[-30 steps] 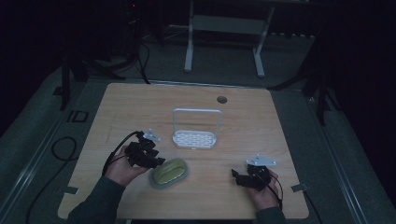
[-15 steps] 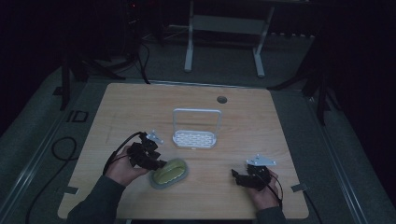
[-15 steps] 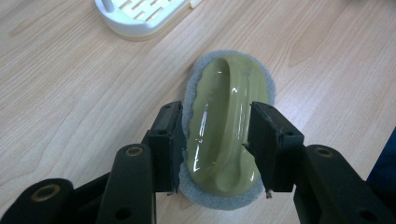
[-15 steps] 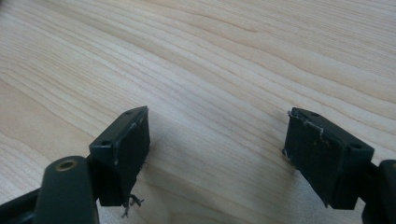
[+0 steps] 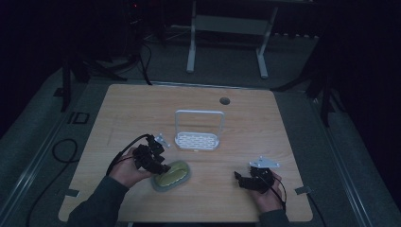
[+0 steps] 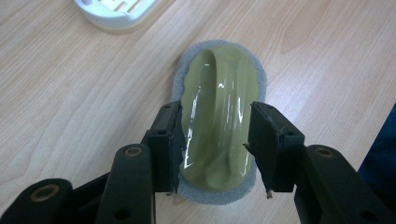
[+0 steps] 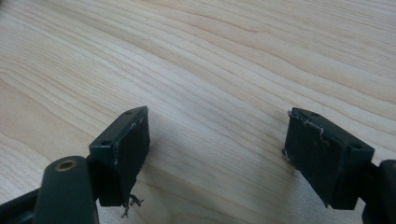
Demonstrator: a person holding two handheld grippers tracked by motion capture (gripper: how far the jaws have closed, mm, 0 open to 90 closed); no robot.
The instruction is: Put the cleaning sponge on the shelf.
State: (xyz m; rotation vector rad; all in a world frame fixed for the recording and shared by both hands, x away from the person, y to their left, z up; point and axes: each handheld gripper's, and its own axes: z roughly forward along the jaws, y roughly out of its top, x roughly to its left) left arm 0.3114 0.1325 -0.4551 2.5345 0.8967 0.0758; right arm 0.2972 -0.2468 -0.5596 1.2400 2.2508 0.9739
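Between the fingers (image 6: pixel 164 140) of your left gripper (image 6: pixel 215 144) lies the scrubber (image 6: pixel 218 121), an olive-green plastic grip on a grey pad, flat on the table (image 6: pixel 70 102). The jaws have just been opening: the one on the view's left sits against the green side or just off it, the other stands a little clear, so you are not clamping it. From above, your left gripper (image 5: pixel 150 158) is at the scrubber's (image 5: pixel 172 176) near-left end, and the white rack (image 5: pixel 197 139) stands beyond it, a short way past your fingertips.

Your right gripper (image 7: pixel 217 154) has its fingers spread wide with bare wood between them; it rests low over the table, well off to the side of the scrubber (image 5: pixel 255 178).

As I read it, the scrubber is set down and the release is nearly finished. What is left for you is to draw the left jaws back off the pad without dragging it. Whether it should go into the rack I cannot tell.
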